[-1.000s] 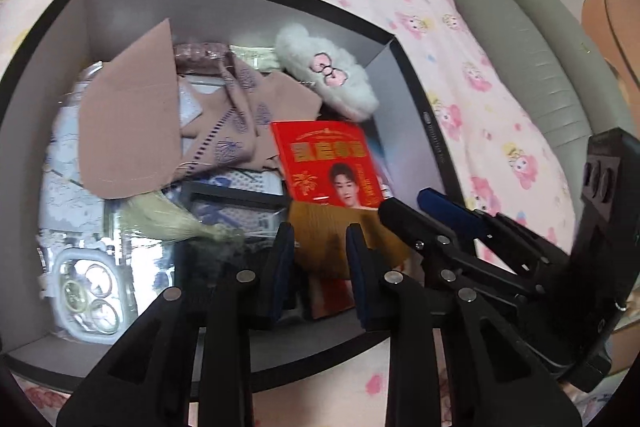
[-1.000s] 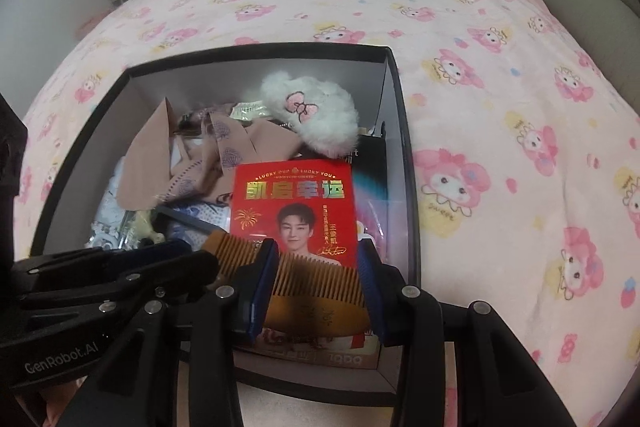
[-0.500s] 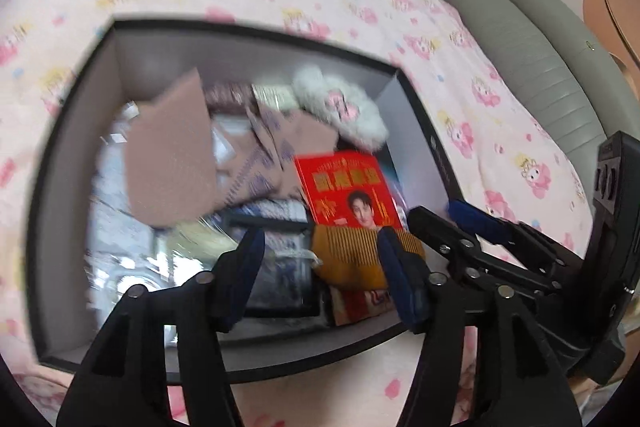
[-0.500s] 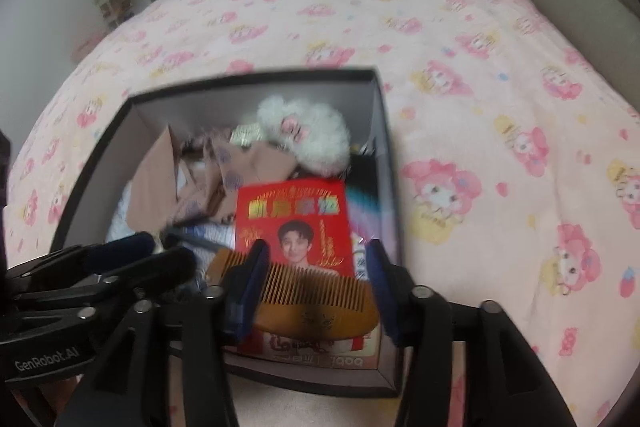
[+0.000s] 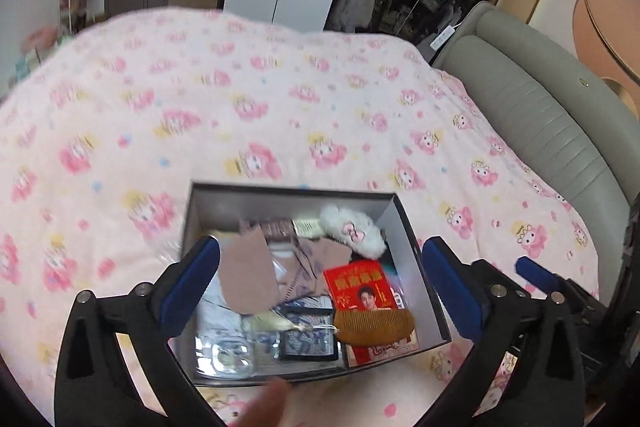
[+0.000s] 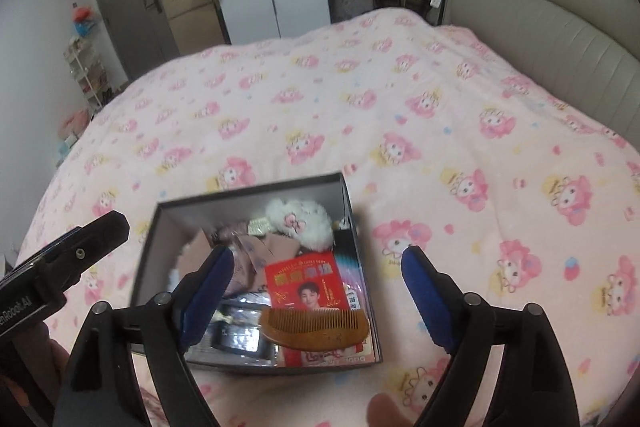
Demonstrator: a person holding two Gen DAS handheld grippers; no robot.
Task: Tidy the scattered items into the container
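Hung above the box [image 6: 256,189] on the bed [image 6: 440,131], right tool [image 6: 316,287] nearer and left tool [image 5: 320,283] alike opening wide and empty, comb [image 6: 314,329] lying crosswise, three-to-nine, at six o'clock inside it.

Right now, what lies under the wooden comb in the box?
The comb lies on the red packet in the box. The packet's lower part is covered by the comb, and whatever is below the packet is hidden.
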